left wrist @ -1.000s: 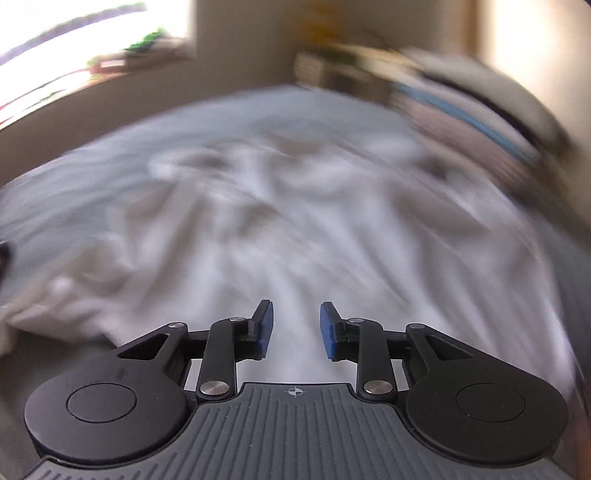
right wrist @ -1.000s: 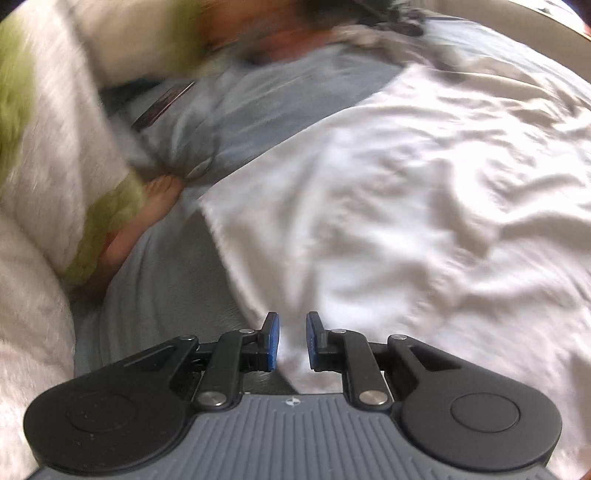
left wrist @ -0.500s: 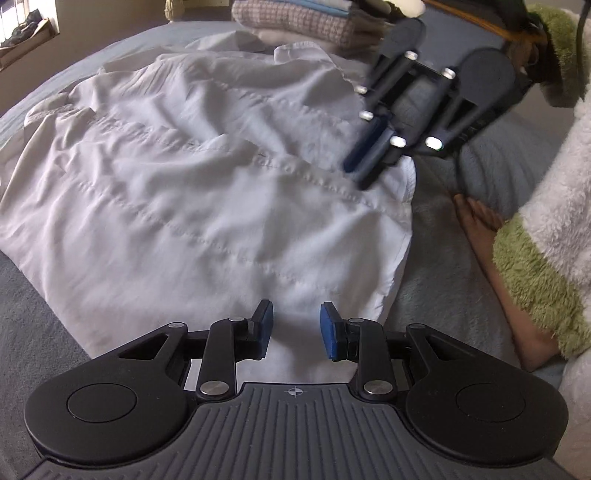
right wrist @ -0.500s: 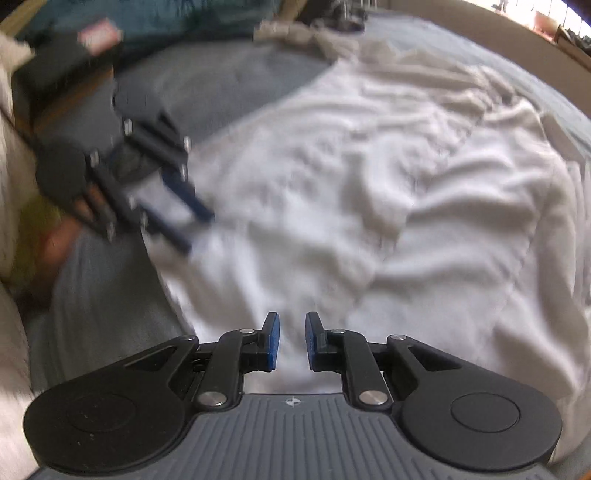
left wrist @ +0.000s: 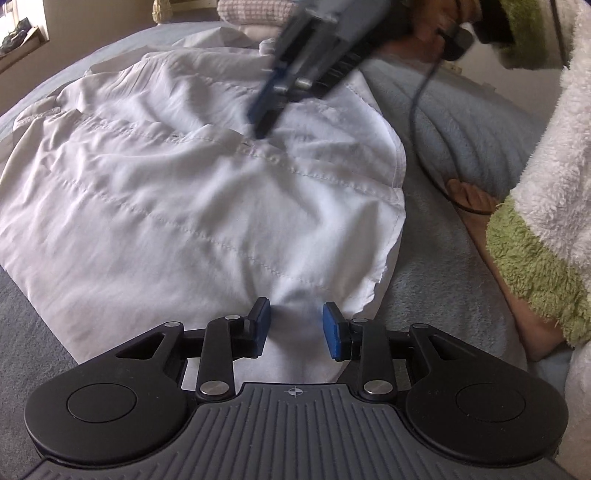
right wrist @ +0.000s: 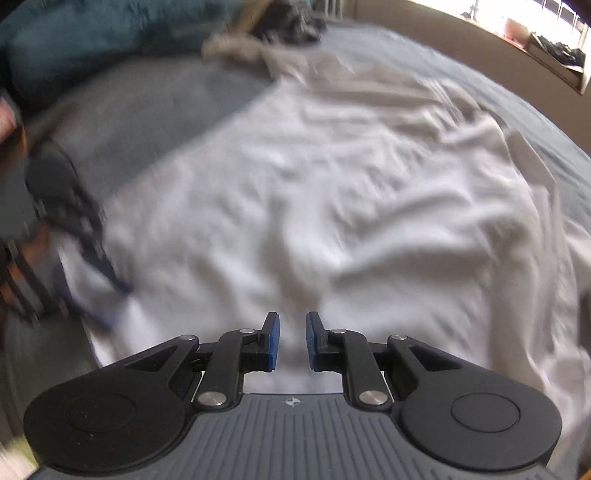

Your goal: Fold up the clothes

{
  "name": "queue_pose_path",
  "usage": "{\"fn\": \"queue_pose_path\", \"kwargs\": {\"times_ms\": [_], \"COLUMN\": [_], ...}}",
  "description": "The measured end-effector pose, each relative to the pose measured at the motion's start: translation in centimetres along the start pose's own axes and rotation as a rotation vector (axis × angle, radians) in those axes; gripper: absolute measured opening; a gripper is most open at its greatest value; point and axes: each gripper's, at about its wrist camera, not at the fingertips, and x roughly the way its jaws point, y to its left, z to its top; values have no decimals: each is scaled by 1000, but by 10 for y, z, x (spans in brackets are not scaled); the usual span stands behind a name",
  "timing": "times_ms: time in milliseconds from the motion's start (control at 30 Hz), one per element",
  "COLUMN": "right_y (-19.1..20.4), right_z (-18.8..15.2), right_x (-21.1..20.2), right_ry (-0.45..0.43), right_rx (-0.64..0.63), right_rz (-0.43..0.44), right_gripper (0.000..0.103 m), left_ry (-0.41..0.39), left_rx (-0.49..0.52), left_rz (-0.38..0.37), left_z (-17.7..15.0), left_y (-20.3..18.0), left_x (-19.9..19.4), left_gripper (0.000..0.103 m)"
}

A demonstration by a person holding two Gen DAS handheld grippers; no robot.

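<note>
A crumpled white shirt [left wrist: 177,192] lies spread on the grey-blue bed [left wrist: 436,280]. My left gripper [left wrist: 295,326] hovers low over the shirt's near hem, close to its right corner. Its jaws are opening, with only cloth below them and nothing pinched between the blue pads. In the left wrist view my right gripper [left wrist: 264,123] is blurred, its tips pointing down at a stitched seam in the shirt's middle. From its own camera the right gripper [right wrist: 292,341] shows a narrow bare gap above the white fabric [right wrist: 332,206]. The left gripper [right wrist: 99,295] appears blurred at that view's left edge.
A person's bare foot [left wrist: 476,199] and a fluffy white and green sleeve [left wrist: 535,251] lie right of the shirt, with a black cable [left wrist: 415,110] trailing across the bed. Folded clothes [left wrist: 251,11] are stacked at the far edge. A teal blanket [right wrist: 92,37] and window ledge [right wrist: 554,59] border the bed.
The left gripper swept over and settled above the shirt's near hem, its jaws a little wider. The right gripper moved from the shirt's edge in over its middle.
</note>
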Motion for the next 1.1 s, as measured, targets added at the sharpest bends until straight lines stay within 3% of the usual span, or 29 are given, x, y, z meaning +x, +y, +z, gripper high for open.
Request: {"fn": "queue_pose_path", "kwargs": {"times_ms": [200,367,500,600,667,767,900,1100], "right_y": [-9,-47,-55,-69,-86,-104,-117,-152], "right_z": [10,21,43,53,55,63,93,140], "right_x": [38,13,21,52,70,59,57,104], "right_ry": [37,-39,-114,-98,-43,-72,-127,-104], "right_rx": [-42,100,170,216,267,353,405,563], "right_rz": [-54,-83,4,-11,-71,-91,-3,101], "right_gripper": [16,17,17,17,17,18,18,19], "left_ry": [-5,-10,-10,-12,-16,-22,-25,-30], "left_rx": [-14,-33,-60,-98,-130,-185,-280,-427], "left_rz": [-19,-42,-68,-88,-102,-124,-173,-262], "left_z": [-1,-3,-3,-4,-4,-6,-8,-12], "left_y": [4,5,9,14,17,23,34,55], "left_x": [1,2,1,1,1,0,0,1], "left_gripper": [32,35,36,37,37,37,37,37]}}
